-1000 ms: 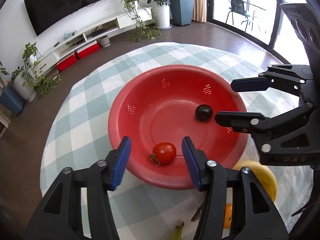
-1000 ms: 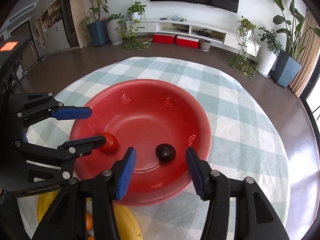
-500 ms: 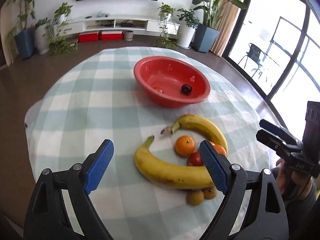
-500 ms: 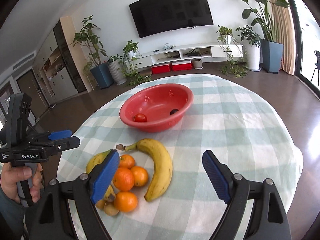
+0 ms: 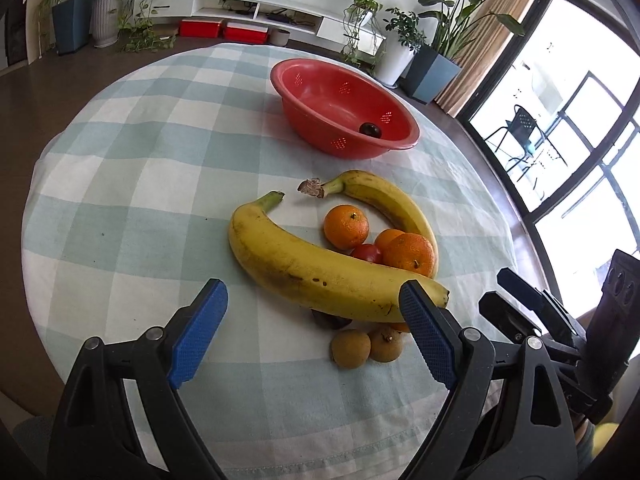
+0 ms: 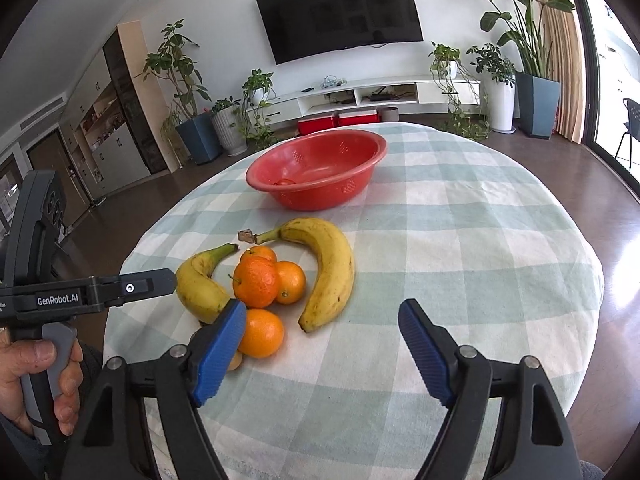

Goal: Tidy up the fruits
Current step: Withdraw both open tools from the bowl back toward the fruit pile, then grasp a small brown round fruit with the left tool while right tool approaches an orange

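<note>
A red bowl [image 5: 316, 92] [image 6: 320, 196] sits at the far side of the table with a dark round fruit [image 5: 369, 129] and a tomato [image 6: 285, 182] inside. Nearer lie two bananas [image 5: 312, 268] [image 5: 384, 200], several oranges [image 5: 346, 227] [image 6: 256, 282], a tomato [image 5: 366, 253] and two small brown fruits [image 5: 350, 348]. My left gripper [image 5: 311, 286] hovers open over the big banana's near end, touching nothing. My right gripper [image 6: 322, 305] is open with its jaws closing. The other banana's [image 6: 332, 268] tip shows in the gap, and an orange [image 6: 260, 332] lies beside the left pad.
The round table wears a green-and-white checked cloth [image 5: 140, 160] whose near edge is just below both grippers. A hand [image 6: 36, 380] holds the left gripper's handle. Plants, a TV cabinet and large windows stand beyond the table.
Both grippers have pulled back from the bowl to the near side of the table, over the fruit pile. The tomato and dark fruit stayed in the bowl. Both sets of jaws stand wider.
</note>
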Available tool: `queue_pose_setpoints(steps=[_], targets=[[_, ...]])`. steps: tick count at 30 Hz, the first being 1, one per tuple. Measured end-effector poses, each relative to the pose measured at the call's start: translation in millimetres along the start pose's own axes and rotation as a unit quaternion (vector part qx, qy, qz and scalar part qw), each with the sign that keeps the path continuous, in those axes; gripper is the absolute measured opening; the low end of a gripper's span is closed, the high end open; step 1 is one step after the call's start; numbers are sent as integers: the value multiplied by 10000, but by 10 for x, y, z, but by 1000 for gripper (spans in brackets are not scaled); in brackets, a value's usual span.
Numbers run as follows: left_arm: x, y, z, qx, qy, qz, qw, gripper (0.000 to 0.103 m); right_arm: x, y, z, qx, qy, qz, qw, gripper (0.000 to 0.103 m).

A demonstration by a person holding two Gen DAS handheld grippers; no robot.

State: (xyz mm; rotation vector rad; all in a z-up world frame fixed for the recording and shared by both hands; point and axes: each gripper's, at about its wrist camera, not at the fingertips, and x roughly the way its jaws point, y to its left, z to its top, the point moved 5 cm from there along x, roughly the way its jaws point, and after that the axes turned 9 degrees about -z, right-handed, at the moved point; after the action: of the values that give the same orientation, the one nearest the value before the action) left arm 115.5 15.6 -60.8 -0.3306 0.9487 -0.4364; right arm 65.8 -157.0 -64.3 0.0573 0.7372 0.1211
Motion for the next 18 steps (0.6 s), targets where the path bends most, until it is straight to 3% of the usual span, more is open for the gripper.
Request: queue_pose_setpoints(steps=[5,8,11,14,17,18], targets=[[-38,-118,-121,487,-69,105,9987,87,56,228,-147,-499,232,132,9984,60],[-35,-171,-268,911,84,51,9958,86,106,264,-182,-549,376,174,9976,52],[11,-211,-386,1439,400,-99,9887,71,179,260,-225,-416,659,296,9965,46],[86,-249,-432,1990,719,-22,9774,57,197,282,-248,-435,733,340,9958,42],[187,-282,-456,2343,990,-125,9670,54,199,332,-285,-421,815,442,9948,40],[231,-290,-476,2434,1121,-145,9633,48,200,348,-305,-404,853,485,9944,40]])
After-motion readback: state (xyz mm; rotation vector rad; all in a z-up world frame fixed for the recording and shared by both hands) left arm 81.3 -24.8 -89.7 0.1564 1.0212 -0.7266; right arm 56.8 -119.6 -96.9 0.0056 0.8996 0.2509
